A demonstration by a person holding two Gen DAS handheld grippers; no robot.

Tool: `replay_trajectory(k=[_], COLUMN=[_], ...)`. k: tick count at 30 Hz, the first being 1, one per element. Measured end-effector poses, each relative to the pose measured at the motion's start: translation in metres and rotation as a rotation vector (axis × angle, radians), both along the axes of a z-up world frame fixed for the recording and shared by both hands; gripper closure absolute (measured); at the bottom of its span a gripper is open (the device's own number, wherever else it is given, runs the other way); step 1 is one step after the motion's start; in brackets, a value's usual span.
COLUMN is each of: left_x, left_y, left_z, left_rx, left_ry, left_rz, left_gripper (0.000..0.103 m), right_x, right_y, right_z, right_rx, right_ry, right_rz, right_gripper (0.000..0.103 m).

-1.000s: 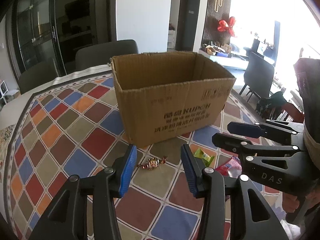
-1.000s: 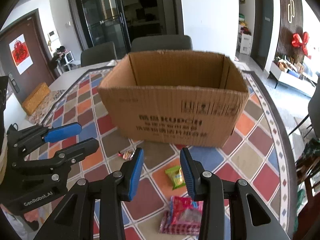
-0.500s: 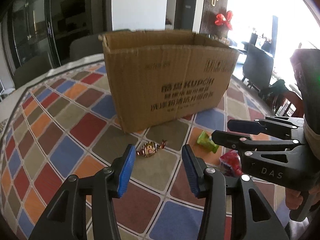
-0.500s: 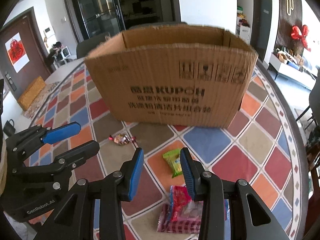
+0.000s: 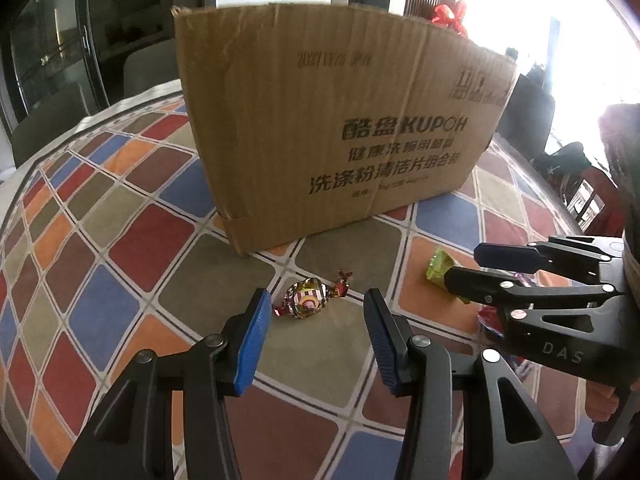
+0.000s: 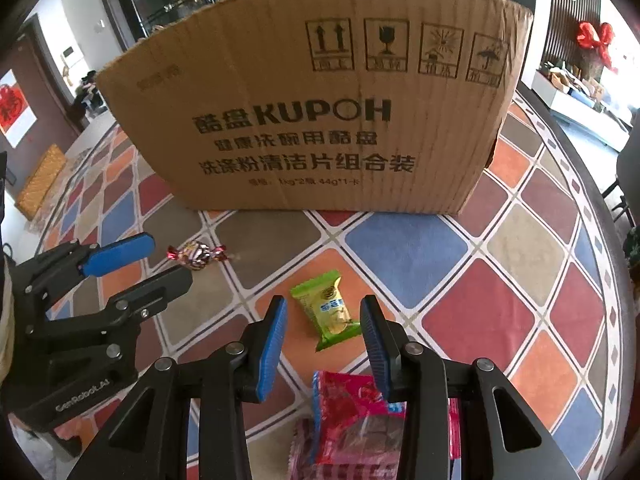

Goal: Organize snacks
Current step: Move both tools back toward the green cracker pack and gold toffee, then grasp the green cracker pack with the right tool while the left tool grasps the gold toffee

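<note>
No snack is picked up yet: the twist-wrapped striped candy (image 5: 306,299), green sachet (image 6: 327,309) and red packet (image 6: 352,412) lie before the brown cardboard box (image 6: 320,120); left gripper (image 5: 313,334) and right gripper (image 6: 324,340) jaws are part-open, empty.

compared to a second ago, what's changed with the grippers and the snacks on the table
Both grippers have come down toward the tablecloth: the left gripper now frames the twist-wrapped candy, the right gripper the green snack packet. The cardboard box looms larger and its inside is out of view. Nothing was gripped or released; both jaws stay open, and the candy, green packet and red packet lie where they were.
</note>
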State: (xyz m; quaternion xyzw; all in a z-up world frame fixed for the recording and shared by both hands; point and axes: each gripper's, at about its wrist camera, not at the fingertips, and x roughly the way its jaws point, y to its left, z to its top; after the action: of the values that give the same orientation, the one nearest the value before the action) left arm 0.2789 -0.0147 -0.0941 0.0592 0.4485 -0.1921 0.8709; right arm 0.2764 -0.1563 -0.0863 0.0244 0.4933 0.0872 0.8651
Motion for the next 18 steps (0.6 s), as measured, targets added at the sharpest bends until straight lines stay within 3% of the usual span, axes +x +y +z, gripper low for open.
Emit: replay_trajectory(k=[18], left_x=[0.028], left_y=[-0.003], left_z=[-0.02], left_rx=[0.019], left_ry=[0.026], left_rz=[0.01], left_gripper=[0.056], right_x=[0.012], right_y=[0.013], right_z=[-0.022], right_rx=[-0.017], right_ry=[0.034], right_rz=[-0.004], right_gripper=[0.064])
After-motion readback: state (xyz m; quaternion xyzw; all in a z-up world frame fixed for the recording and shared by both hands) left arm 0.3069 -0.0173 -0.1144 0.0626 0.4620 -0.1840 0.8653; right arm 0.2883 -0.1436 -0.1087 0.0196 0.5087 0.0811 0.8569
